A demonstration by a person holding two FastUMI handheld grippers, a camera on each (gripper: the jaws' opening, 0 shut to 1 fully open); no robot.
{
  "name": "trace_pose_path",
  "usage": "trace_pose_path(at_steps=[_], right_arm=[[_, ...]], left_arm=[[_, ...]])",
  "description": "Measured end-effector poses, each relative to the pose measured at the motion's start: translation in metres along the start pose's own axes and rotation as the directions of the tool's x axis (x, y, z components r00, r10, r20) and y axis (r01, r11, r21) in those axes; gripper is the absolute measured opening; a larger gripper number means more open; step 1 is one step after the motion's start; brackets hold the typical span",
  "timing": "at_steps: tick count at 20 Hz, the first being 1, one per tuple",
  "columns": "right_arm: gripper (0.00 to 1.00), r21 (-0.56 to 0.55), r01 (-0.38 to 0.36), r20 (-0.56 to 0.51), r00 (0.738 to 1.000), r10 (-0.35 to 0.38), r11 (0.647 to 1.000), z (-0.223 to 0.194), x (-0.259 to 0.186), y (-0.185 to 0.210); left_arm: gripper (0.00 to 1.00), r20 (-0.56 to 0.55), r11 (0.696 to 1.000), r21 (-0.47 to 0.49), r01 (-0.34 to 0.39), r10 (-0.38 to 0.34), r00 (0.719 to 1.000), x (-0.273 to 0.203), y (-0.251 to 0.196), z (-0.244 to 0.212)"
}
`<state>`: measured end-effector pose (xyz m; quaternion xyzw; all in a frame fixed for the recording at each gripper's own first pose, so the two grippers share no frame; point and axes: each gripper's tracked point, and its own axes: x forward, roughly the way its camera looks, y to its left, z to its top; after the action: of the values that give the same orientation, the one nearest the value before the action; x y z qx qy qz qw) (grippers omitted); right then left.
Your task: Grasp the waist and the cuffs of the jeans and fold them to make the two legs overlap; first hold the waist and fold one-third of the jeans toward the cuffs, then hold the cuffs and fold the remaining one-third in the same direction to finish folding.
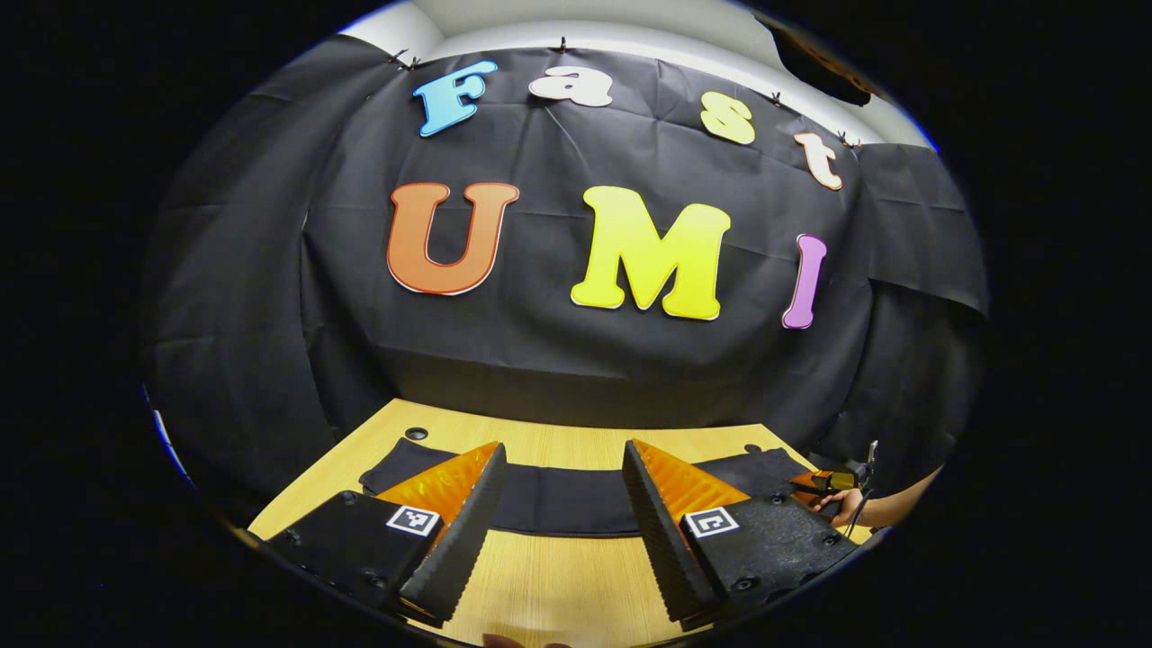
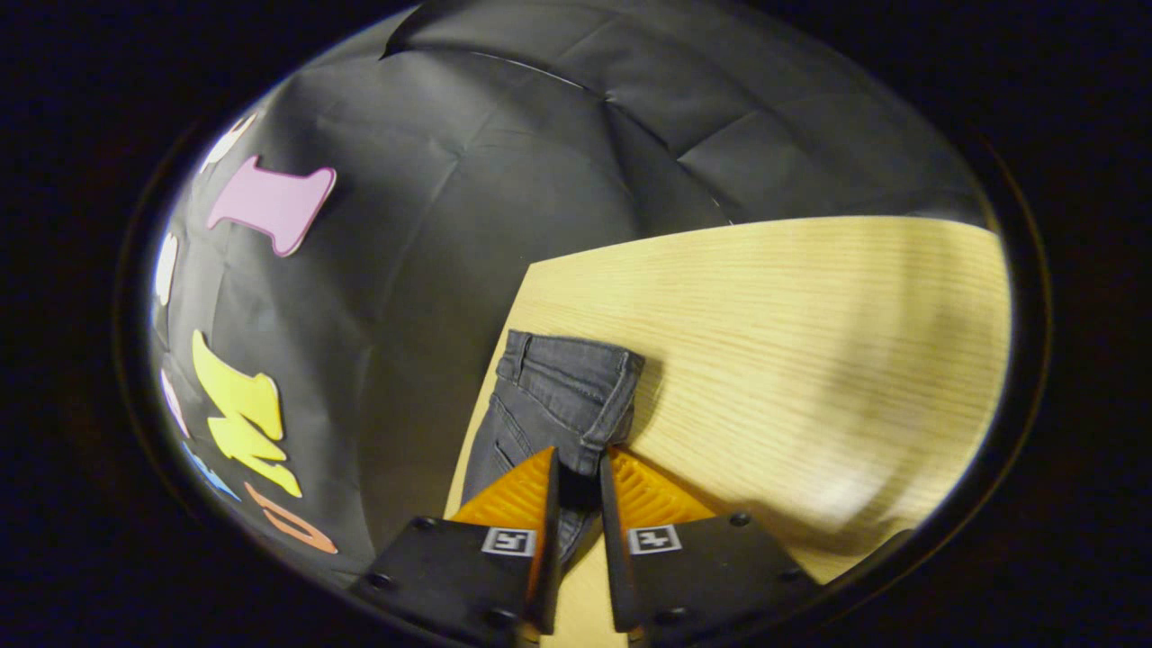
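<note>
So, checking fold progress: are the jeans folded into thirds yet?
No. The jeans lie stretched long across the table; the right gripper pinches the waist.

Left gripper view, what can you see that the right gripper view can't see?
Left gripper view: the jeans lie stretched long across the table. The left tool is open above bare wood. Farther off, a hand holds the right tool at one end of the jeans.

Right gripper view: the waistband up close, with belt loops and stitching, its edge seemingly pinched in the right tool.

Both: the jeans, the wooden table and the black cloth wall.
</note>
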<state>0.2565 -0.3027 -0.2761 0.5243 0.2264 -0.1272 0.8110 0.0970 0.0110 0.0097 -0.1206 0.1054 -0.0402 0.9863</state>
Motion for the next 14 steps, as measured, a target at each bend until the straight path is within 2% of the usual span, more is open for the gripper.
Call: trace_pose_path(at_steps=[4,5,7,10,12,13,14], right_arm=[[0.03,-0.077,0.046,0.024,0.999,-0.044,0.996,0.001,-0.001,0.006],[0.07,-0.128,0.059,0.035,0.998,-0.054,0.99,0.003,-0.004,0.011],[0.07,-0.229,0.06,0.067,0.997,-0.046,0.971,0.005,-0.013,0.032],[0.07,-0.38,0.029,0.105,0.994,0.012,0.924,0.004,-0.032,0.085],[0.07,-0.473,0.004,0.122,0.991,0.061,0.881,-0.003,-0.047,0.122],[0.02,-0.516,-0.013,0.129,0.987,0.093,0.856,-0.009,-0.055,0.141],[0.07,-0.552,-0.028,0.132,0.984,0.12,0.833,-0.015,-0.062,0.16]], left_arm=[[0.84,-0.006,1.0,-0.007,-0.011,0.011,1.0,-0.004,0.006,0.001],[0.84,-0.005,1.0,-0.008,-0.013,0.013,1.0,-0.007,0.008,0.001],[0.84,-0.002,1.0,-0.008,-0.017,0.017,1.0,-0.01,0.013,0.003],[0.84,0.011,0.999,-0.019,-0.026,0.026,1.0,-0.015,0.022,0.006],[0.84,0.015,0.999,-0.029,-0.034,0.034,0.999,-0.02,0.03,0.006],[0.84,0.018,0.999,-0.036,-0.038,0.039,0.999,-0.023,0.035,0.006],[0.84,0.023,0.998,-0.042,-0.043,0.044,0.999,-0.026,0.04,0.006]])
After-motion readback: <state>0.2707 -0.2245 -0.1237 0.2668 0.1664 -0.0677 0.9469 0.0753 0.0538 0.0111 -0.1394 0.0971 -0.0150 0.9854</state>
